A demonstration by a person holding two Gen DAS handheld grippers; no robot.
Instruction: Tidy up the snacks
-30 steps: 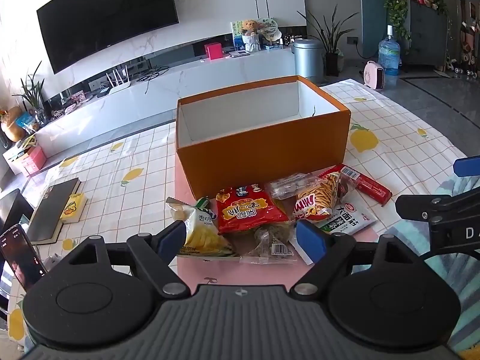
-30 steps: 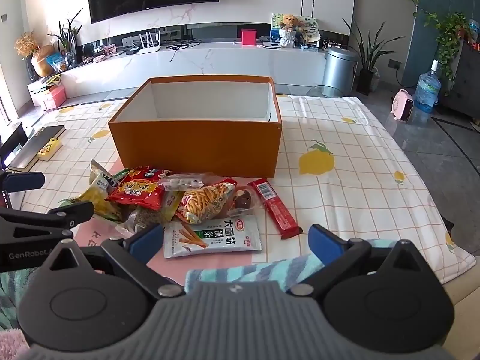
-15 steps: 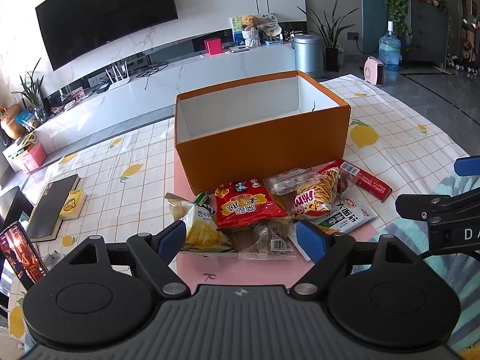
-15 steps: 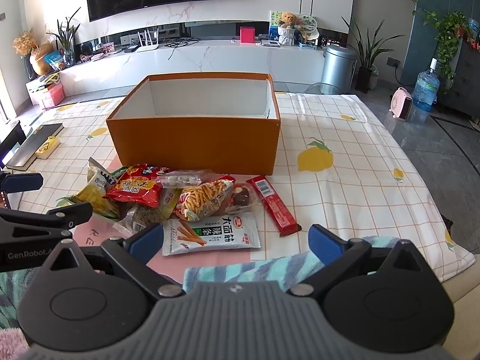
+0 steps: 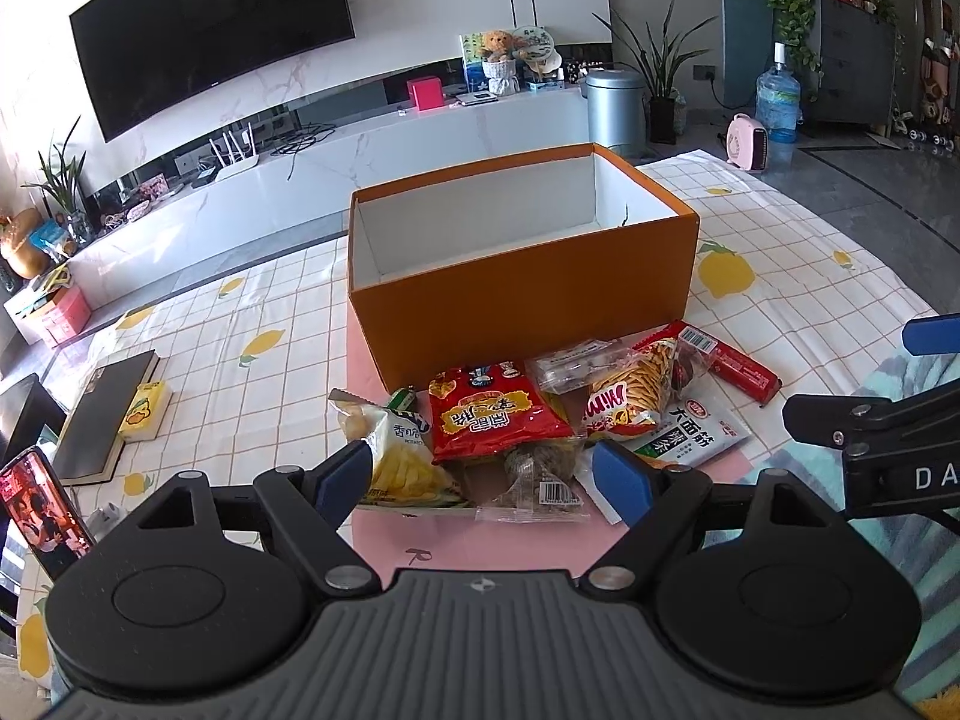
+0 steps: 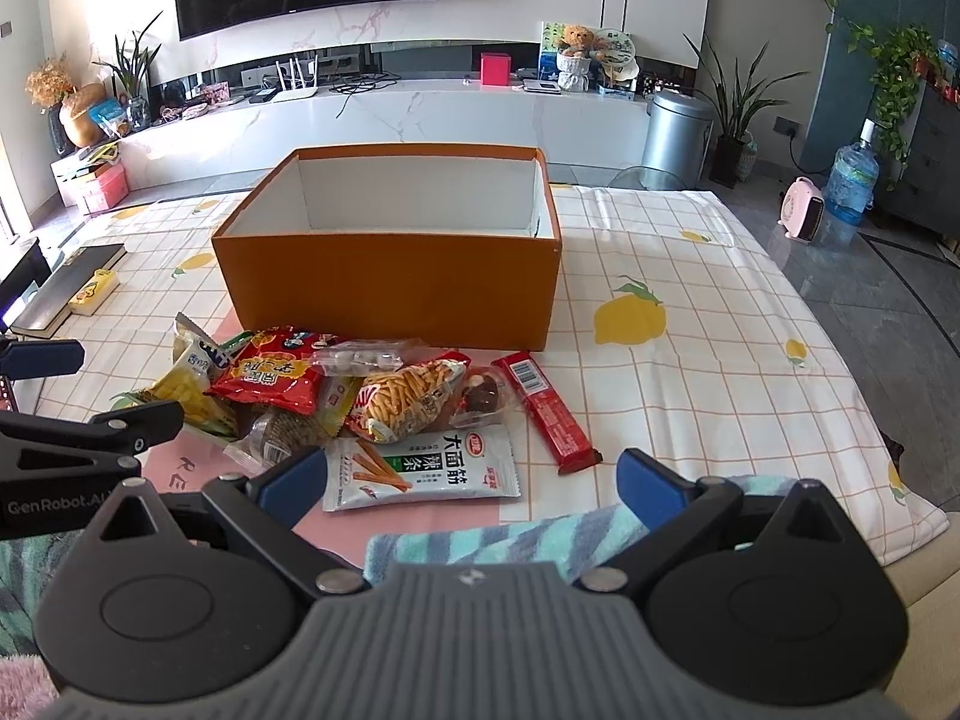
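Observation:
An open orange box (image 5: 522, 294) (image 6: 390, 288) with a white, bare inside stands mid-table. In front of it lies a heap of snacks: a yellow chip bag (image 5: 396, 456) (image 6: 186, 390), a red bag (image 5: 492, 414) (image 6: 270, 375), an orange stick-snack bag (image 5: 630, 396) (image 6: 408, 399), a white-green packet (image 5: 696, 438) (image 6: 426, 468) and a long red bar (image 5: 729, 360) (image 6: 546, 408). My left gripper (image 5: 483, 480) hangs open just short of the heap. My right gripper (image 6: 471, 480) is open above the white-green packet, holding nothing.
A lemon-print cloth (image 6: 690, 300) covers the table. A dark book with a yellow item (image 5: 108, 414) and a phone (image 5: 42, 510) lie at the left. A striped towel (image 6: 510, 534) lies at the near edge. A TV bench (image 6: 390, 114) stands behind.
Both grippers have crept slightly forward toward the snack heap. Their jaws stay open and no snack has moved.

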